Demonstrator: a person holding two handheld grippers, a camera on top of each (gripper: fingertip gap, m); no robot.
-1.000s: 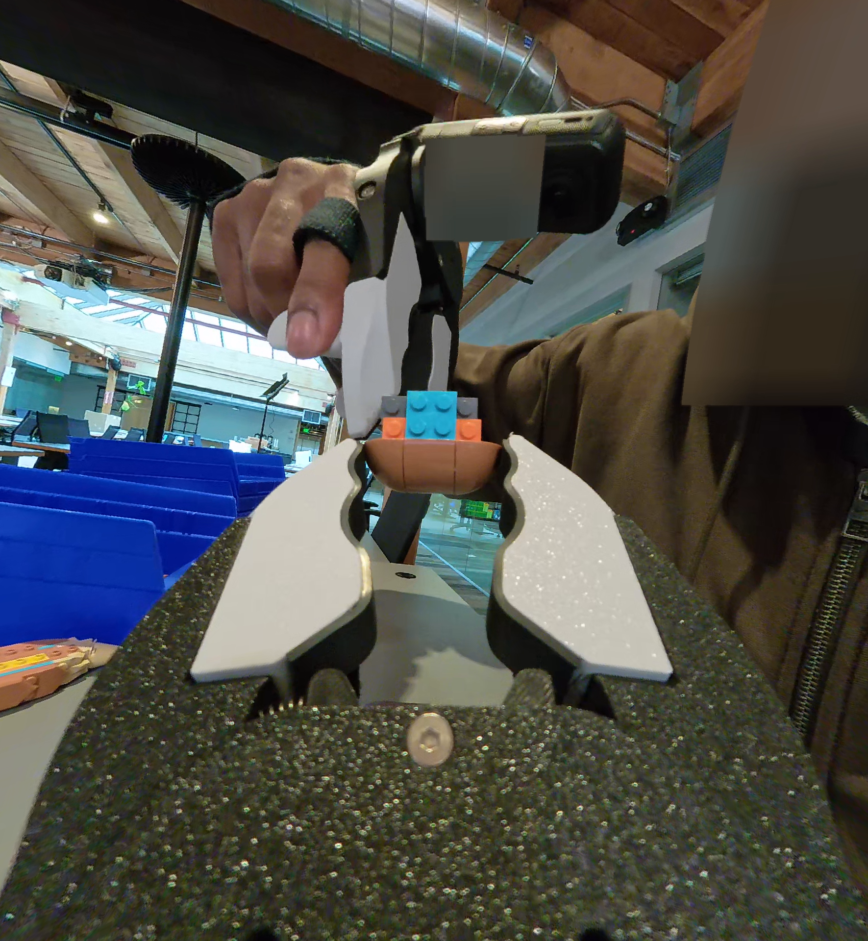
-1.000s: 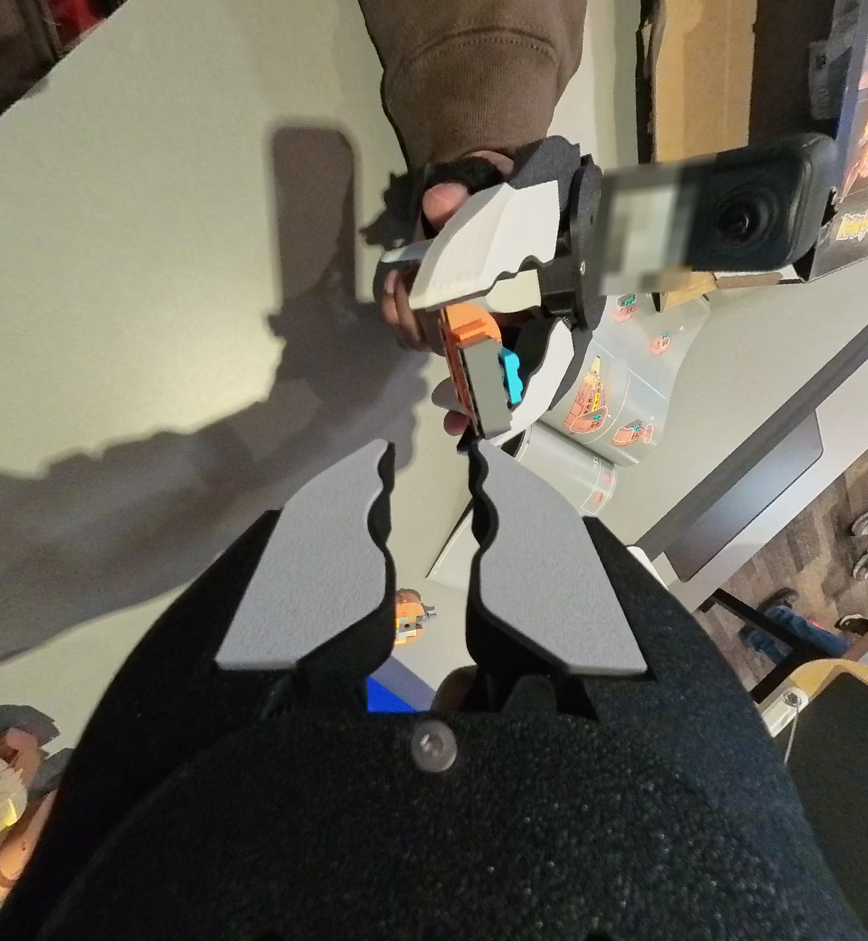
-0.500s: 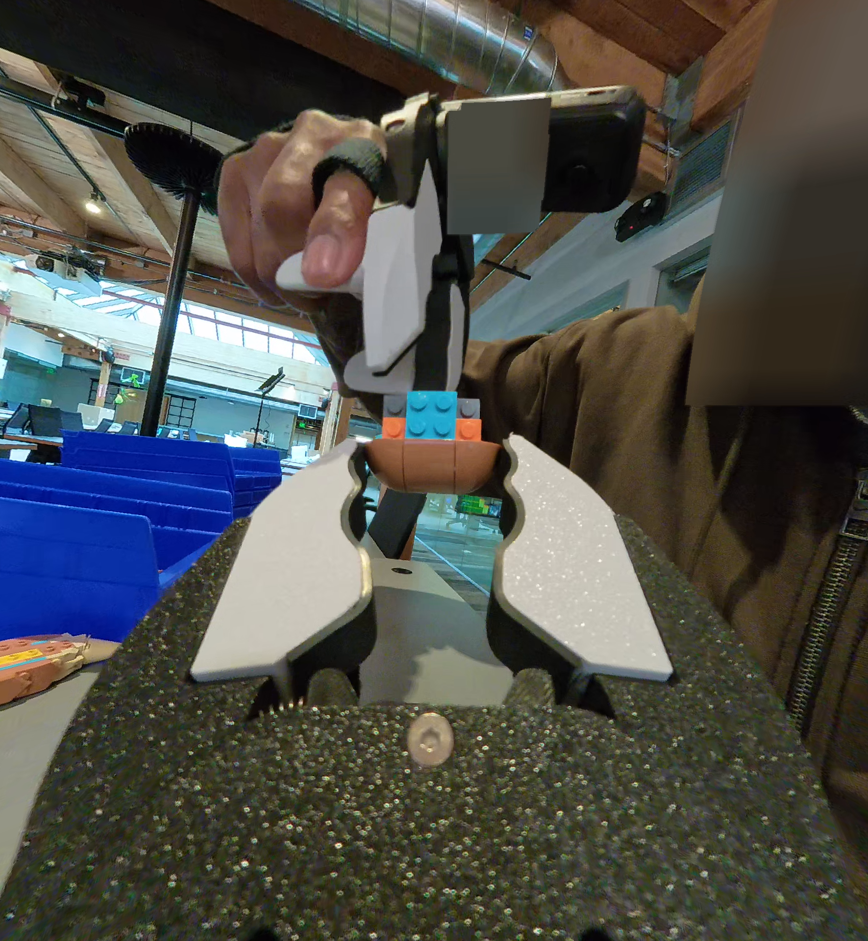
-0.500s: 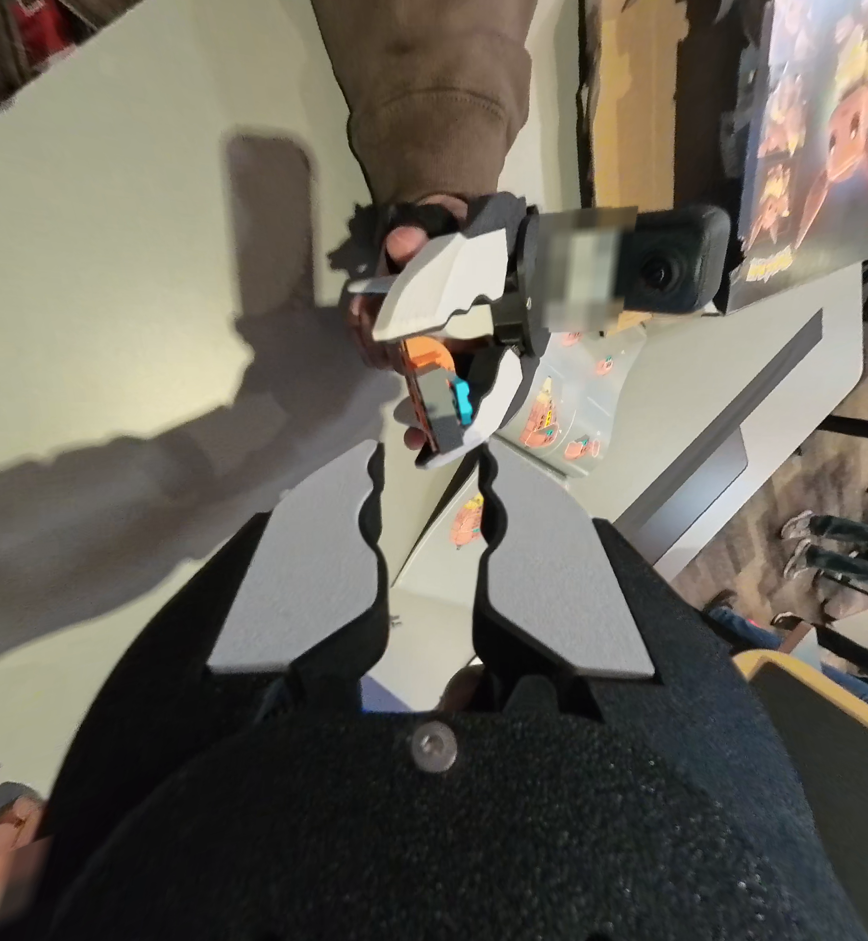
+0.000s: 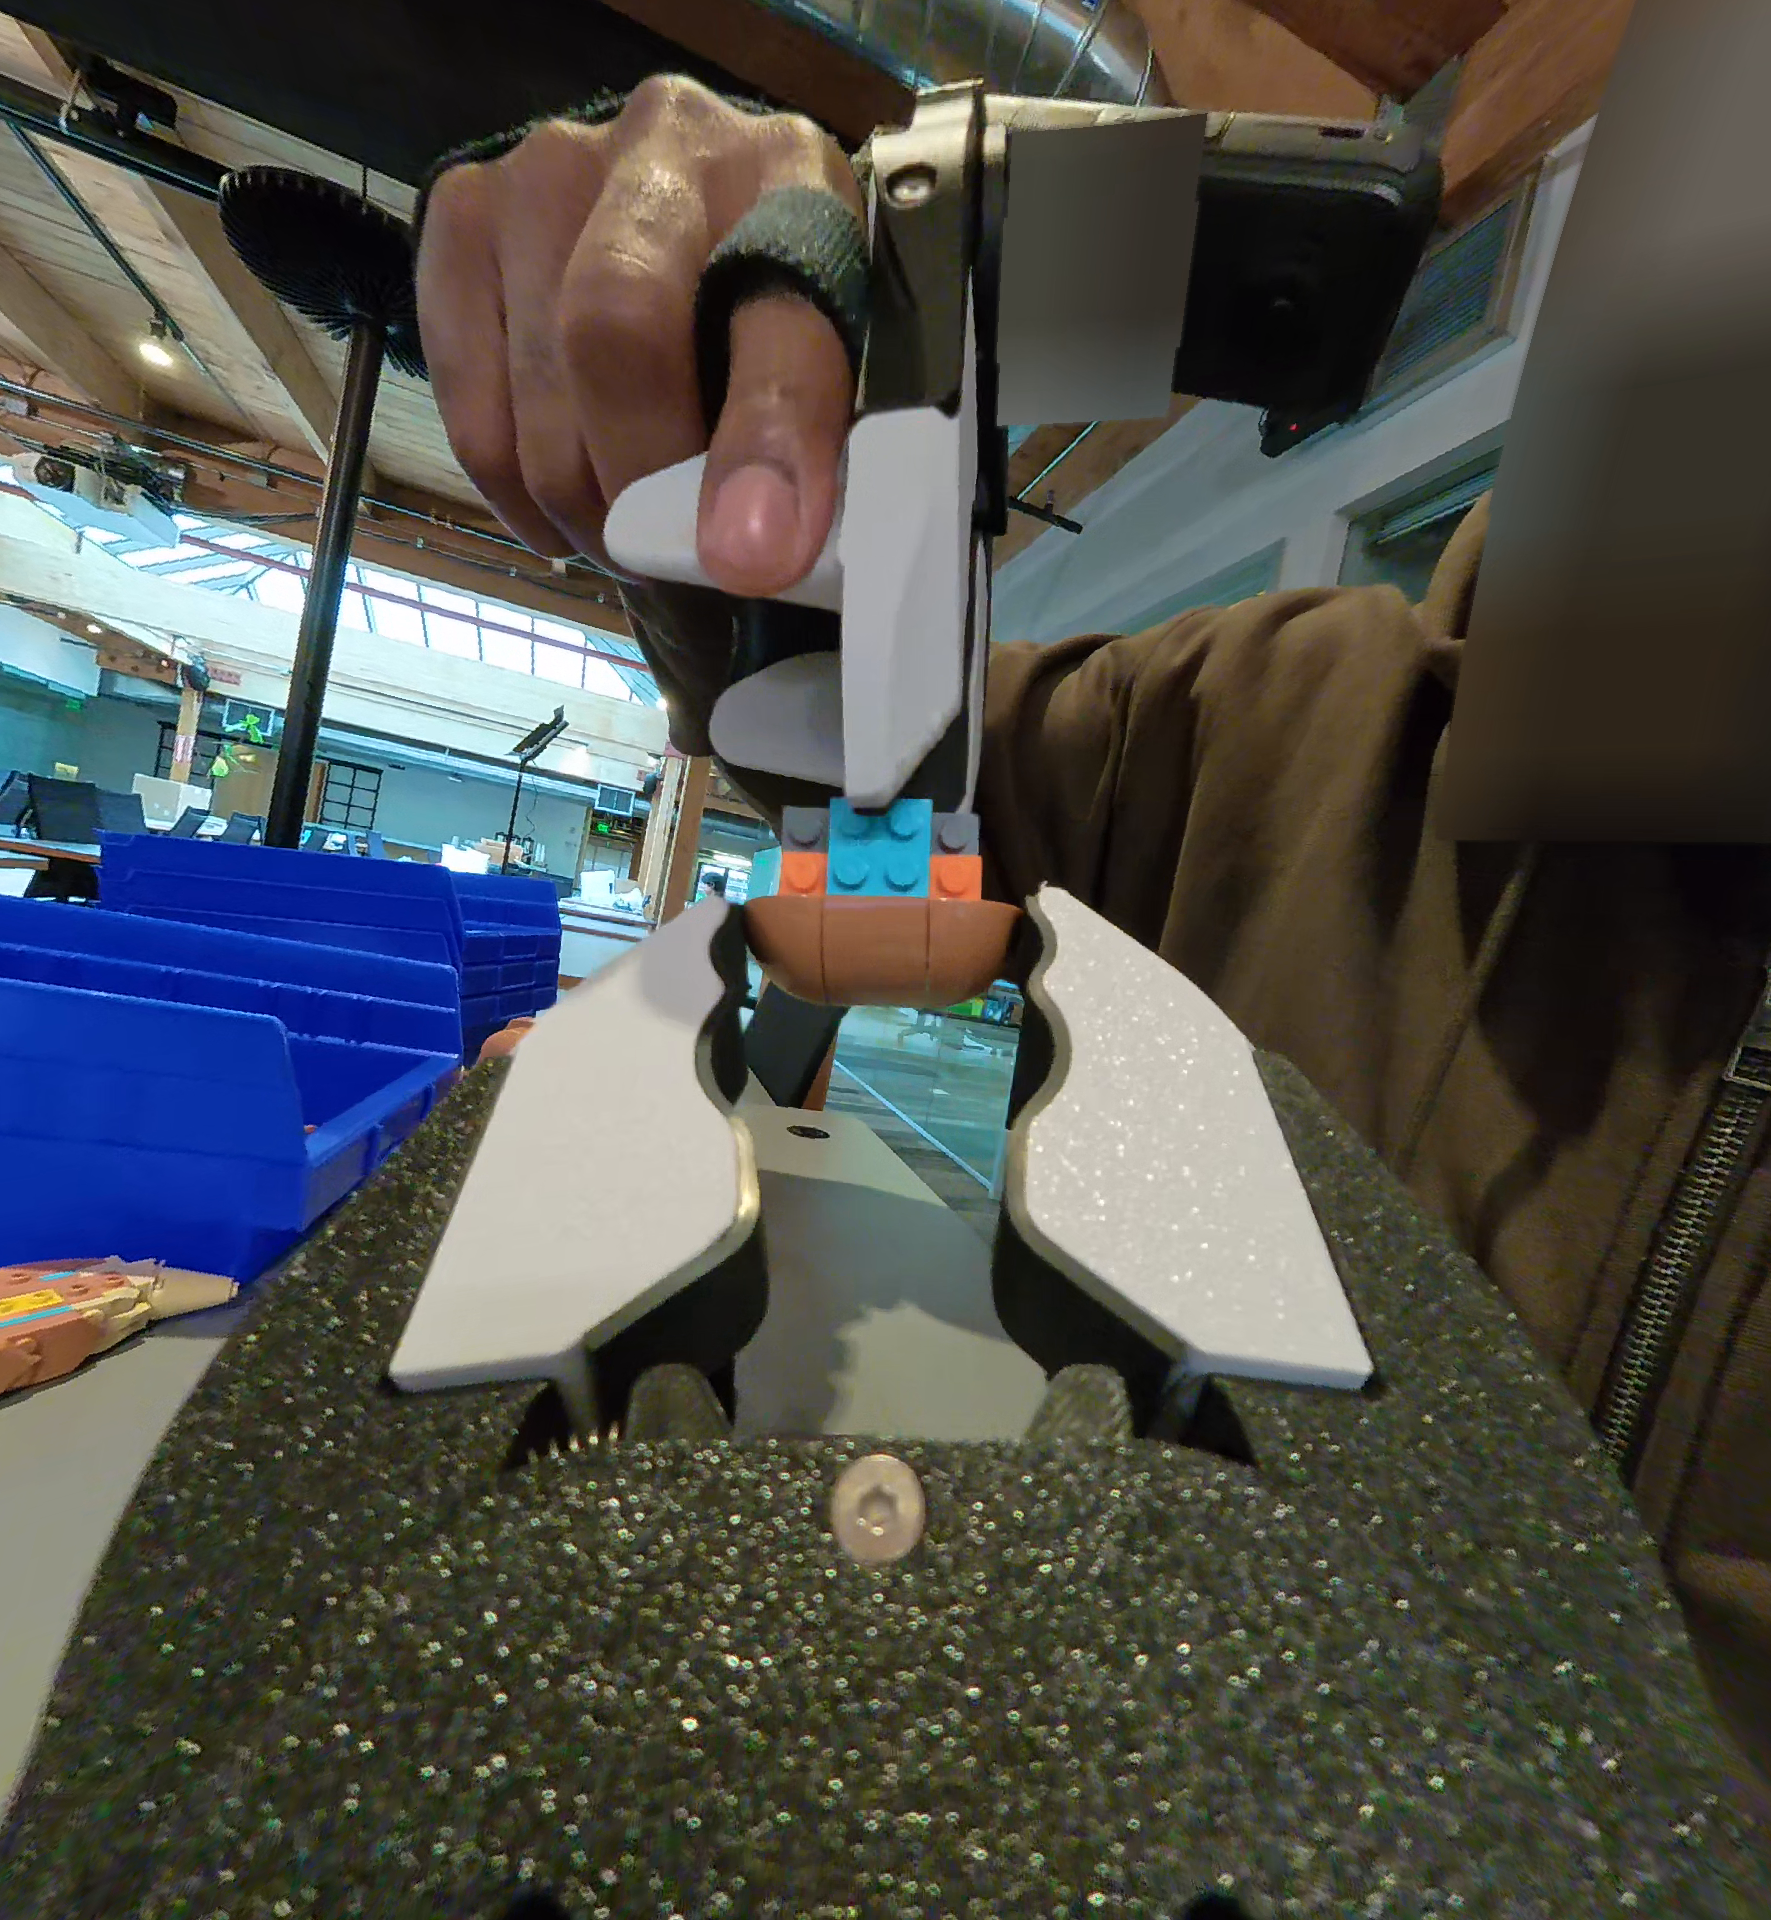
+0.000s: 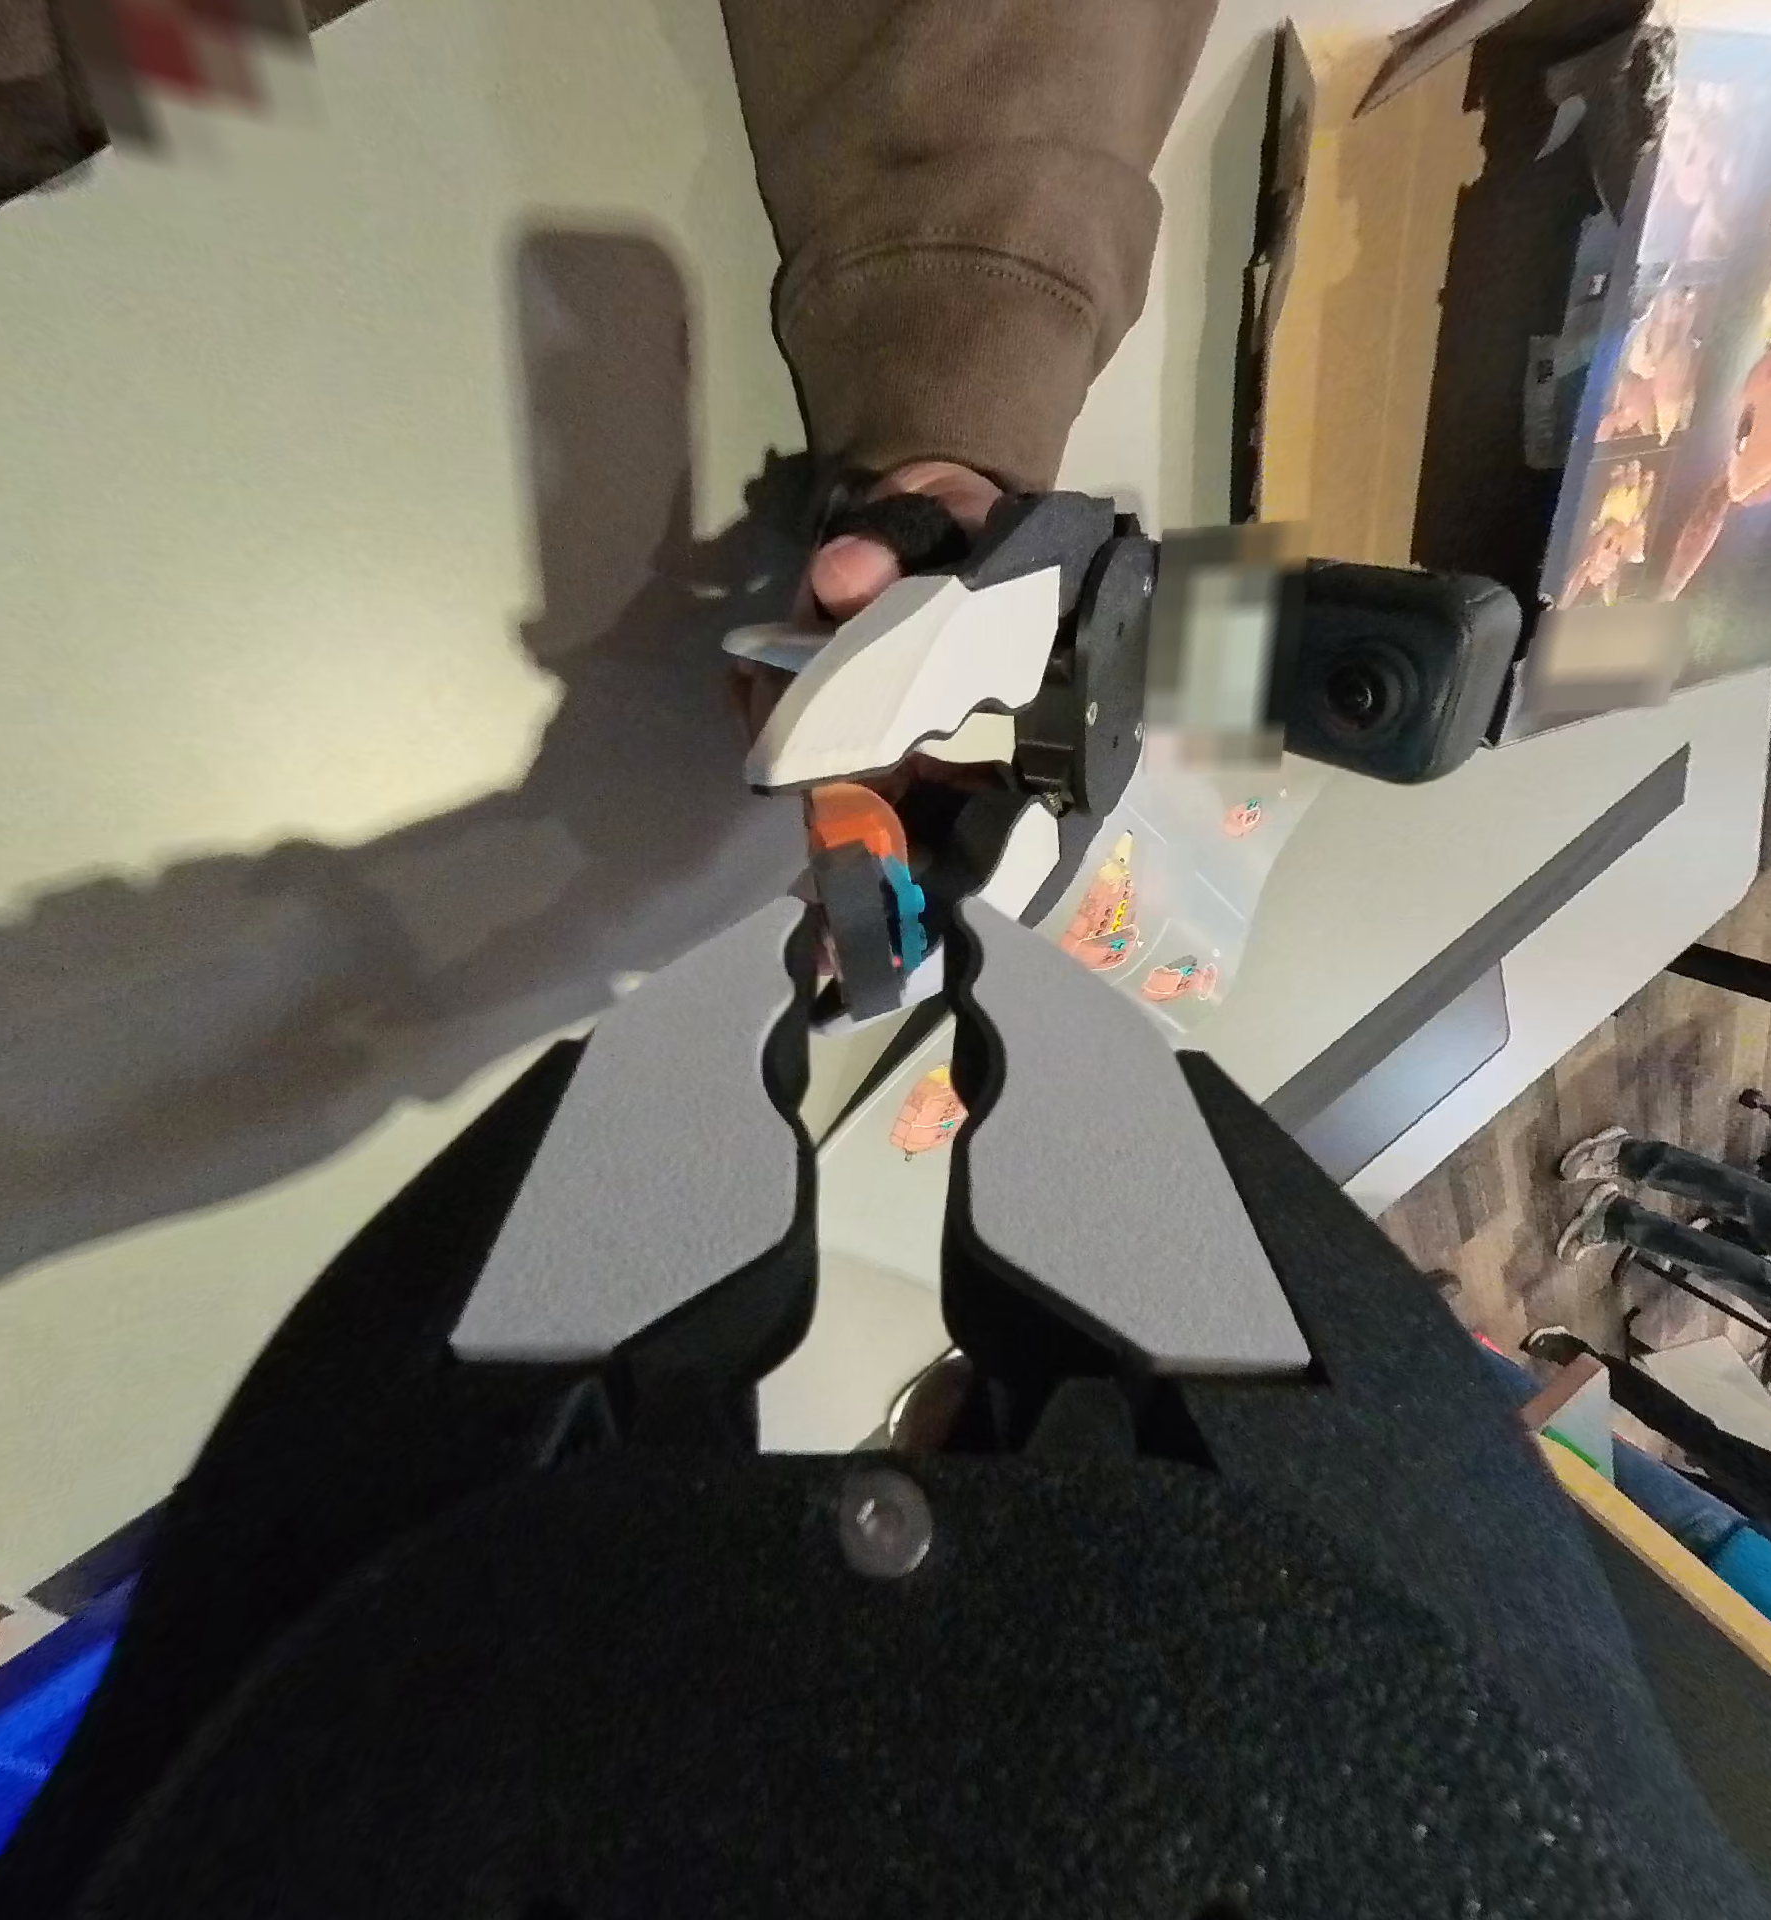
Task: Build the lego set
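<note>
Brown-hulled, the small plastic brick boat with blue, orange and grey studs sits clamped in the left hand-held gripper, raised above the worktop. The right hand-held gripper, narrowly parted and holding nothing, touches its blue top from above.

We see a brown-hulled lego boat topped with orange, grey and bright blue bricks, pale grey gripper fingers on speckled black foam, royal-blue bins, and a brown zipped jacket.
</note>
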